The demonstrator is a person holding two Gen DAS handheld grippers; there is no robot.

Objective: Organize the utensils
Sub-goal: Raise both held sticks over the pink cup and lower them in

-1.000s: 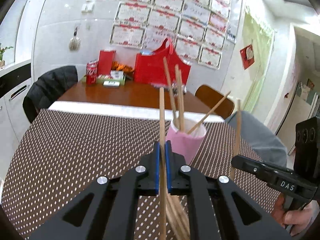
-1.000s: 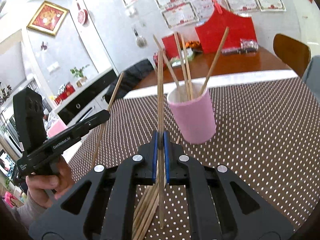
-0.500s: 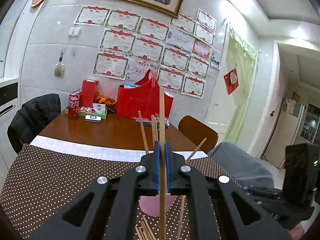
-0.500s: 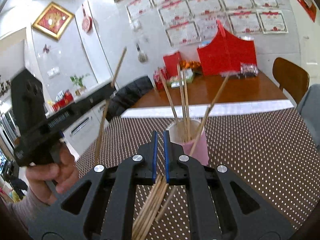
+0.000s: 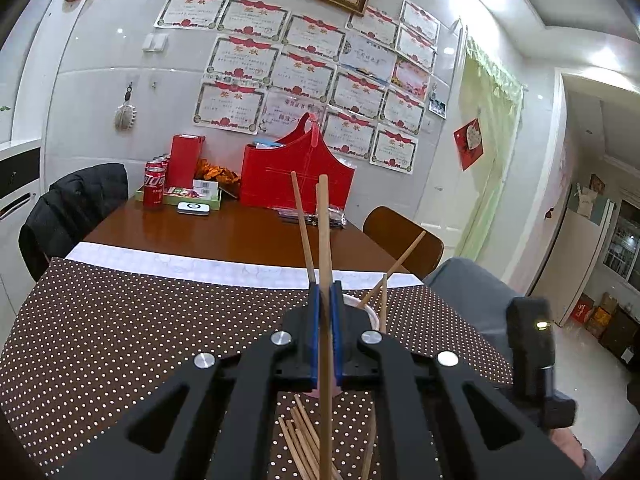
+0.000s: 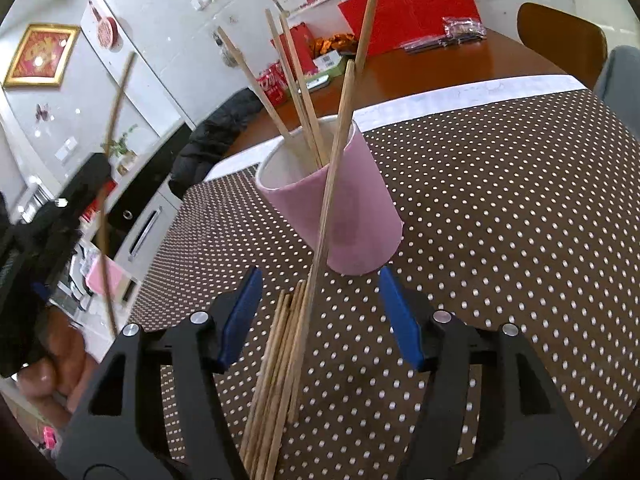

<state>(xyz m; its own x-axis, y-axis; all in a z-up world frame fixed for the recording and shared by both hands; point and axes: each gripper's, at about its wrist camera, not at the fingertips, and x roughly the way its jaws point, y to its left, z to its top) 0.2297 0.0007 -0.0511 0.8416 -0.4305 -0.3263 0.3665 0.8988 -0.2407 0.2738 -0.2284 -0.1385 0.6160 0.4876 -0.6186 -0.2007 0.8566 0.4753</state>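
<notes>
Left gripper (image 5: pixel 325 320): blue pads closed tight on a single wooden chopstick (image 5: pixel 325 264). The stick stands near upright, its long axis vertical, running from above the fingers down past them toward the table.

Right gripper (image 6: pixel 320 312): jaws opening, about half wide, pads touching nothing. One loose chopstick (image 6: pixel 334 168) stands in the gap between them, clear of both pads, leaning against the outside of the pink cup (image 6: pixel 352 216), its top tipped away from the camera and slightly right.

Pink cup: upright on the dotted brown tablecloth (image 6: pixel 500 216), holding several chopsticks (image 6: pixel 296 92) that fan upward and outward from its mouth.

Chopstick bundle (image 6: pixel 276 368): lying flat on the cloth just in front of the cup, long axes running toward it, directly under the right gripper.
</notes>
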